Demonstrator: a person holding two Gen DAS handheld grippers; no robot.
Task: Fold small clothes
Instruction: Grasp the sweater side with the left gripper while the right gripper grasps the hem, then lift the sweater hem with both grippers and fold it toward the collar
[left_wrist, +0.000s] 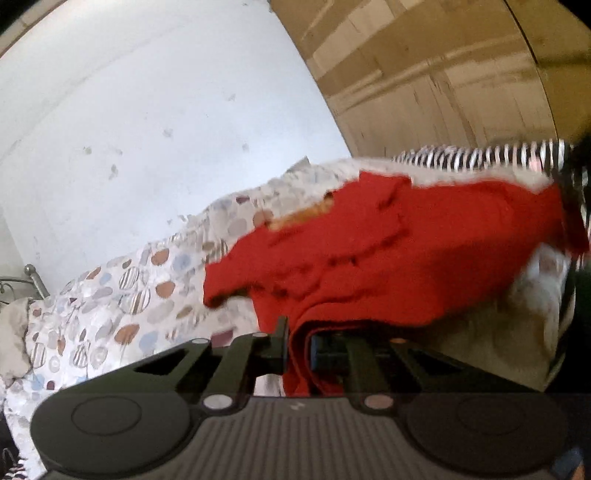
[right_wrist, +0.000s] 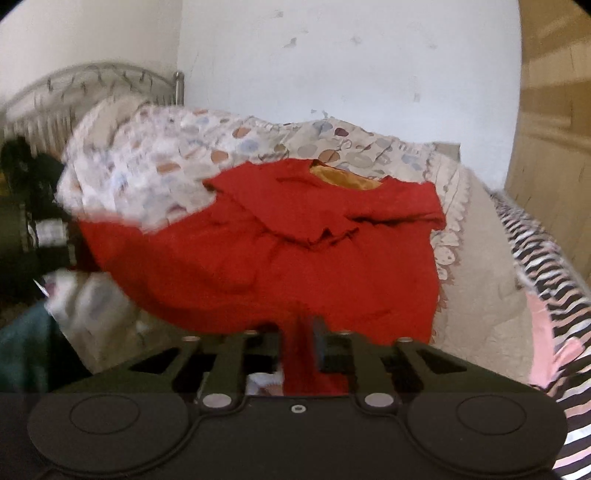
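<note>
A small red garment (left_wrist: 388, 251) with an orange inner neck lies spread on the bed; it also shows in the right wrist view (right_wrist: 295, 251). My left gripper (left_wrist: 299, 350) is shut on its near hem, red cloth bunched between the jaws. My right gripper (right_wrist: 299, 339) is shut on the hem at the other corner. The left gripper shows as a dark shape at the left edge of the right wrist view (right_wrist: 44, 229). The right gripper shows dark and blurred at the right edge of the left wrist view (left_wrist: 576, 184). Both views are motion-blurred.
The bed carries a quilt with coloured ovals (left_wrist: 110, 295), also in the right wrist view (right_wrist: 166, 155). A black-and-white striped cloth (right_wrist: 535, 251) lies along the right side. A metal headboard (right_wrist: 74, 85), a white wall (right_wrist: 332, 55) and a wooden wardrobe (left_wrist: 443, 74) surround the bed.
</note>
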